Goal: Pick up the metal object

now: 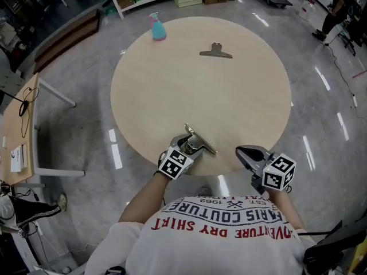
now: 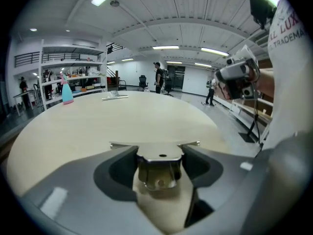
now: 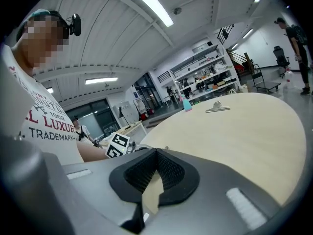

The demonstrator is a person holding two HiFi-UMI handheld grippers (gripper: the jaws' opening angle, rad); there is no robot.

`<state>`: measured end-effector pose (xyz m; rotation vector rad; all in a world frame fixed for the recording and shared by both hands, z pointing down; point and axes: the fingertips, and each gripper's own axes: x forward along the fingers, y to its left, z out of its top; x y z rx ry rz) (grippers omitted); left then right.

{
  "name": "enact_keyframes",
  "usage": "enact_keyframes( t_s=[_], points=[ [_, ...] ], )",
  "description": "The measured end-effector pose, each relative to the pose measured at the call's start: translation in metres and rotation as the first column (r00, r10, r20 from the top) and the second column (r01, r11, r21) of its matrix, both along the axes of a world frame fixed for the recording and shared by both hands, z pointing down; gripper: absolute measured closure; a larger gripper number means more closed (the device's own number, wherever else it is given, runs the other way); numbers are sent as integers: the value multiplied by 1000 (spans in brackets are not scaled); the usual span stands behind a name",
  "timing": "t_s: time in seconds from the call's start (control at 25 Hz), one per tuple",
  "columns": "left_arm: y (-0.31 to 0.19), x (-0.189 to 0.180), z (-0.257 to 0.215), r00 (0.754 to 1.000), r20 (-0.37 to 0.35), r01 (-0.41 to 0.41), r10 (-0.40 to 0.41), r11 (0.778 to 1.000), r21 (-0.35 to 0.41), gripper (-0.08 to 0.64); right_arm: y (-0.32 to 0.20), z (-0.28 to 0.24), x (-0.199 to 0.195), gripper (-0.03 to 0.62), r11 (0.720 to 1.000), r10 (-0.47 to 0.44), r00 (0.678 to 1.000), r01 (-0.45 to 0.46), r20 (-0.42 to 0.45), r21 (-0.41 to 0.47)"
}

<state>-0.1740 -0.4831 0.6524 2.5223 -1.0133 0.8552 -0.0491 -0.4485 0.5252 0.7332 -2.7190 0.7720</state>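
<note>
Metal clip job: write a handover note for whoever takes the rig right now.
Left gripper: shut on the metal clip at the table's near edge.
Right gripper: shut, empty, at the same edge.
Second clip and spray bottle: far side, untouched.
Done: grip. Left: lift; I cannot tell whether the held clip is clear of the table.

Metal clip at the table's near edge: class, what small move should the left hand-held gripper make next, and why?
Probably a short lift straight up. The left hand-held gripper has its jaws closed on the handle of the metal clip, which lies low at the near edge of the table, so the grip looks made and only the lift remains.
</note>
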Motion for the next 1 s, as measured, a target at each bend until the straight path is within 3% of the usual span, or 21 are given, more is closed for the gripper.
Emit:
enact_keyframes(
  t_s=[0.16,0.32,0.44,0.68,1.0],
  points=[
    [7,-10,-43,994,-102,45,-39,998,54,279,5,-10,-3,591,999,-15,1000,15,10,29],
    [37,-16,-109,969,-240,90,-57,987,130,279,25,-27,-4,591,997,-39,999,37,18,71],
    [74,-11,-151,952,-304,100,-40,978,184,279,52,-40,0,591,994,-55,998,51,29,101],
    [167,12,-200,945,-325,125,-34,957,261,278,128,-61,17,591,982,-94,995,85,45,171],
    [344,65,-211,940,-334,169,-63,939,298,279,298,-74,68,591,963,-113,992,96,54,250]
  ],
)
